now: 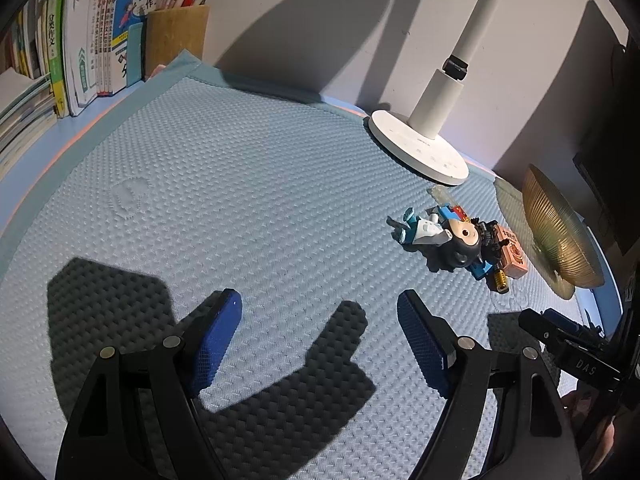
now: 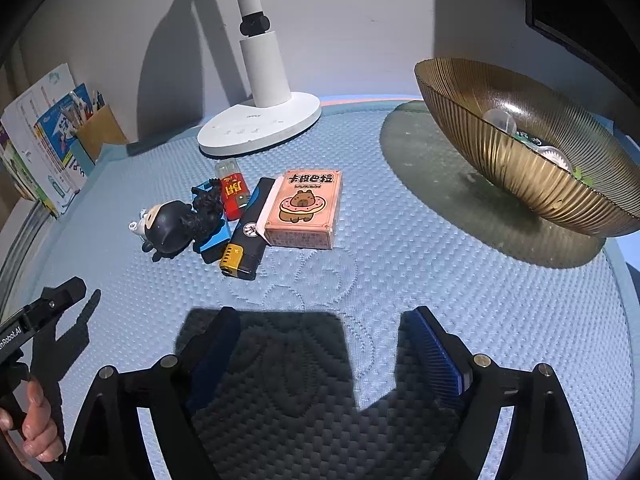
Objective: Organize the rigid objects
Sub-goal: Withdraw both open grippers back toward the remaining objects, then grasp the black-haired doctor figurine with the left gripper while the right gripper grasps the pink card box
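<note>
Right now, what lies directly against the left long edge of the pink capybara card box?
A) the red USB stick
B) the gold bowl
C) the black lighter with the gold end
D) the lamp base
C: the black lighter lies along the left edge of the pink card box, touching it; the USB stick sits further left.

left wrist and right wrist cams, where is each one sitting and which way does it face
Left wrist: on the left tool, low over the blue mat, facing the books and lamp base; the right tool shows at the right edge.
Right wrist: on the right tool, facing the capybara card box and gold bowl; the left tool and a hand show at the left.
Shared: lamp, doll figure, card box, bowl.
</note>
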Available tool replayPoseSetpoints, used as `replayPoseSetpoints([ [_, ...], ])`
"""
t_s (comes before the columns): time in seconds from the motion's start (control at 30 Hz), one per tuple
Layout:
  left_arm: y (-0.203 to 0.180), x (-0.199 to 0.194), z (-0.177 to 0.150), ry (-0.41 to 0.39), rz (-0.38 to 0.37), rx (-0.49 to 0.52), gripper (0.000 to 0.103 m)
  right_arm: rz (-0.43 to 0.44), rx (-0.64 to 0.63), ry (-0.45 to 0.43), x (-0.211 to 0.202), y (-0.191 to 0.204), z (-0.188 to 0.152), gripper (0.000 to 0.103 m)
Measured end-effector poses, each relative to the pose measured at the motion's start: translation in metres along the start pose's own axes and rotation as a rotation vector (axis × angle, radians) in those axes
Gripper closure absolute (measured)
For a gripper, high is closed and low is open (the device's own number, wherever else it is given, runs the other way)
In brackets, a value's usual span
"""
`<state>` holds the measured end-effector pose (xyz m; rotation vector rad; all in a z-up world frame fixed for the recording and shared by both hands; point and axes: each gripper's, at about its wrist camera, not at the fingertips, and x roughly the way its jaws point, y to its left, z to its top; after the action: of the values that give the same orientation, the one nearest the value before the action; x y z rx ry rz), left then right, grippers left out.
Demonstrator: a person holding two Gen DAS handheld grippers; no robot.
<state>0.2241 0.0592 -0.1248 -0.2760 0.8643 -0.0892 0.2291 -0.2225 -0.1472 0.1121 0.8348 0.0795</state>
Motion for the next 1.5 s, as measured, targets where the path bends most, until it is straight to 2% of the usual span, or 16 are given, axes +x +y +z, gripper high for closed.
replayPoseSetpoints([
  [0.37, -0.001, 0.000, 0.000, 0.003, 0.002, 0.000, 0.023, 0.006, 0.007, 0.002, 0.001, -0.003, 0.001, 0.015],
  [0.47, -0.011, 0.002, 0.000, 0.025, 0.054, 0.042, 0.023, 0.005, 0.010, 0.005, 0.001, -0.004, 0.001, 0.015],
  [0.5, -0.017, 0.003, 0.001, 0.042, 0.068, 0.070, 0.023, 0.008, 0.013, 0.008, 0.001, -0.004, 0.002, 0.015],
  [0.6, -0.043, 0.000, 0.011, 0.079, 0.026, 0.198, 0.023, 0.046, 0.052, 0.028, -0.001, -0.009, 0.005, 0.015],
  [0.7, -0.073, -0.005, 0.026, 0.049, 0.014, 0.384, 0.023, 0.180, 0.191, 0.058, -0.002, -0.020, 0.016, 0.015],
  [0.77, -0.087, 0.000, 0.033, 0.051, 0.006, 0.499, 0.023, 0.210, 0.220, 0.054, -0.002, -0.021, 0.025, 0.023],
  [0.83, -0.095, 0.008, 0.036, 0.059, -0.028, 0.586, 0.023, 0.175, 0.171, 0.042, -0.002, -0.012, 0.035, 0.036],
  [0.9, -0.097, 0.019, 0.041, 0.077, -0.070, 0.647, 0.023, 0.116, 0.107, 0.032, -0.001, 0.000, 0.042, 0.039],
  [1.07, -0.098, 0.045, 0.053, 0.131, -0.149, 0.659, 0.023, 0.022, 0.065, 0.037, 0.017, 0.011, 0.051, 0.044],
  [1.2, -0.103, 0.062, 0.057, 0.151, -0.195, 0.665, 0.023, 0.023, 0.069, 0.047, 0.033, 0.007, 0.054, 0.054],
  [1.23, -0.104, 0.065, 0.057, 0.155, -0.203, 0.664, 0.026, 0.007, 0.066, 0.032, 0.033, 0.006, 0.055, 0.062],
  [1.27, -0.105, 0.068, 0.056, 0.162, -0.216, 0.664, 0.029, -0.008, 0.056, 0.021, 0.033, 0.005, 0.056, 0.062],
  [1.3, -0.106, 0.070, 0.054, 0.171, -0.233, 0.665, 0.041, -0.026, 0.052, 0.019, 0.034, 0.003, 0.056, 0.062],
  [1.33, -0.107, 0.071, 0.052, 0.179, -0.250, 0.664, 0.046, -0.029, 0.052, 0.017, 0.034, 0.002, 0.056, 0.062],
  [1.47, -0.107, 0.064, 0.044, 0.154, -0.232, 0.660, 0.049, -0.032, 0.037, 0.016, 0.028, -0.002, 0.053, 0.062],
  [1.5, -0.104, 0.061, 0.042, 0.156, -0.224, 0.638, 0.055, -0.028, 0.034, 0.018, 0.026, -0.001, 0.051, 0.062],
])
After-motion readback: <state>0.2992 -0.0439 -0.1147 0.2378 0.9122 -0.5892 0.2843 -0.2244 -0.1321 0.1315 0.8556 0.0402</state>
